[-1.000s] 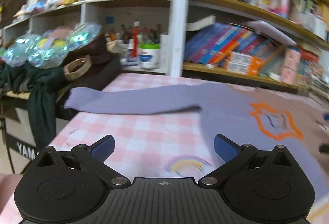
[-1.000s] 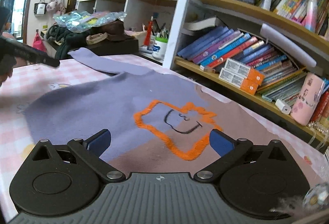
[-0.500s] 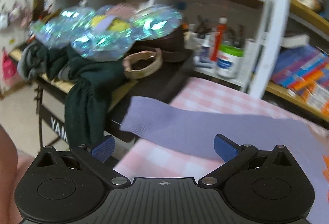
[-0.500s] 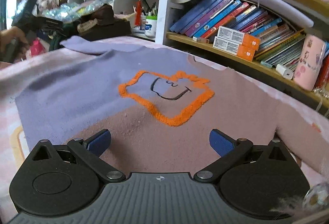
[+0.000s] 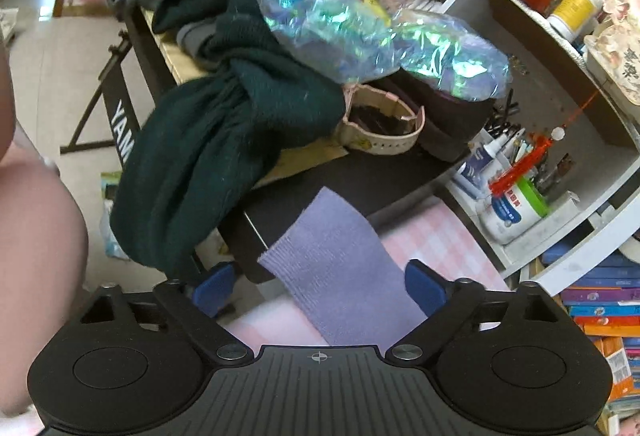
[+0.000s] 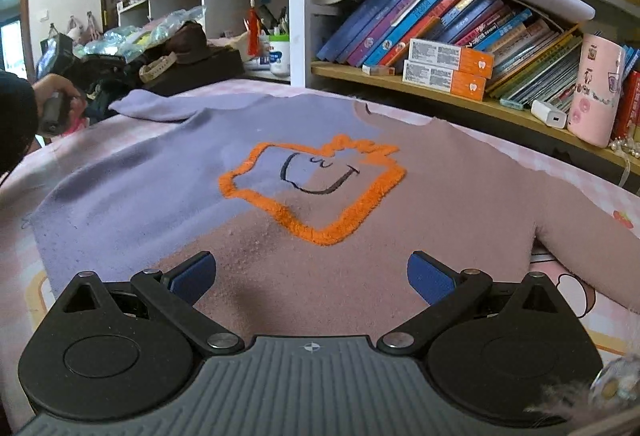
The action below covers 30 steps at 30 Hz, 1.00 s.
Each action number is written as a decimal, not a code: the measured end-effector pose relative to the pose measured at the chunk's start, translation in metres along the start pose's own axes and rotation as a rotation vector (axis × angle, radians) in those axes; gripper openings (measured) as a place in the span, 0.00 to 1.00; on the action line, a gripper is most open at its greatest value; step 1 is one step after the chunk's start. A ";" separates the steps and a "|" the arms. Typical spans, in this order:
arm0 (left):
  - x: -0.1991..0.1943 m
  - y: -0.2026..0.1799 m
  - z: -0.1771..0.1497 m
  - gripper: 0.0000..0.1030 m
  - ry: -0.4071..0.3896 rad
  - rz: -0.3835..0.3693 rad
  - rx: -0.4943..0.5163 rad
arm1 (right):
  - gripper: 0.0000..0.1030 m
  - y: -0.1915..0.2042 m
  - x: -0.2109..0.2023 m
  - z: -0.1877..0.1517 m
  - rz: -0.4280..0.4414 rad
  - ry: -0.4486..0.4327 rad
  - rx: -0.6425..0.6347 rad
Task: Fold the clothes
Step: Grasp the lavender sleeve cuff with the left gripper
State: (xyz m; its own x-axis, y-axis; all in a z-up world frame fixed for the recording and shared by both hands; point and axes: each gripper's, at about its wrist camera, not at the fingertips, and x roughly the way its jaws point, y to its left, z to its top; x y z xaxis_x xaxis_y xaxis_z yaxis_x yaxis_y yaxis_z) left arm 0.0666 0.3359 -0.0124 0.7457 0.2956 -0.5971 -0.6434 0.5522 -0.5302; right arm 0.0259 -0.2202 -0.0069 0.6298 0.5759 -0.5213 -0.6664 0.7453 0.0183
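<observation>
A purple and dusty-pink sweater [image 6: 248,204] with an orange-outlined patch lies spread flat on a pink checked tablecloth [image 6: 24,172]. Its purple sleeve [image 5: 340,268] reaches over the table's corner, cuff end hanging past the edge. My left gripper [image 5: 320,292] straddles that sleeve; its jaws are closing, the blue pads stand either side of the cloth and do not press it. The left gripper [image 6: 54,64] also shows far left in the right wrist view, held in a hand. My right gripper [image 6: 310,276] hovers open over the pink lower part of the sweater, nothing between its pads.
A dark keyboard stand [image 5: 120,128] beside the table carries a dark green garment [image 5: 224,140], iridescent bags [image 5: 360,20] and a beige strap. Shelves behind hold books [image 6: 420,28], pen pots [image 5: 508,204] and a pink cup [image 6: 596,88]. A person's leg [image 5: 36,260] is at the left.
The left gripper swung left and rolled, going from over the tablecloth to the sleeve's cuff end at the table corner, and its jaws narrowed slightly. The right gripper shifted a little over the sweater.
</observation>
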 end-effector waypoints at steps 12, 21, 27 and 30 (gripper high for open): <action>-0.005 -0.001 0.000 0.21 -0.049 0.019 0.027 | 1.00 0.008 0.000 0.000 0.003 0.000 -0.048; 0.001 0.001 0.003 0.21 -0.042 0.013 -0.006 | 1.00 0.006 0.003 0.000 0.006 0.017 -0.033; 0.003 -0.003 0.000 0.06 -0.033 0.035 0.058 | 1.00 0.004 0.002 0.000 -0.022 0.017 -0.020; -0.005 -0.006 0.000 0.04 -0.048 0.011 0.062 | 1.00 -0.001 0.002 -0.001 -0.051 0.025 0.013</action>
State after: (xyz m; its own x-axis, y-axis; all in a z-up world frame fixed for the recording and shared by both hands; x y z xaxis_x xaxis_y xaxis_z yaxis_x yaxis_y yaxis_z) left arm 0.0669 0.3318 -0.0064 0.7471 0.3385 -0.5720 -0.6408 0.5953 -0.4848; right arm 0.0275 -0.2203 -0.0086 0.6526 0.5284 -0.5431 -0.6283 0.7780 0.0020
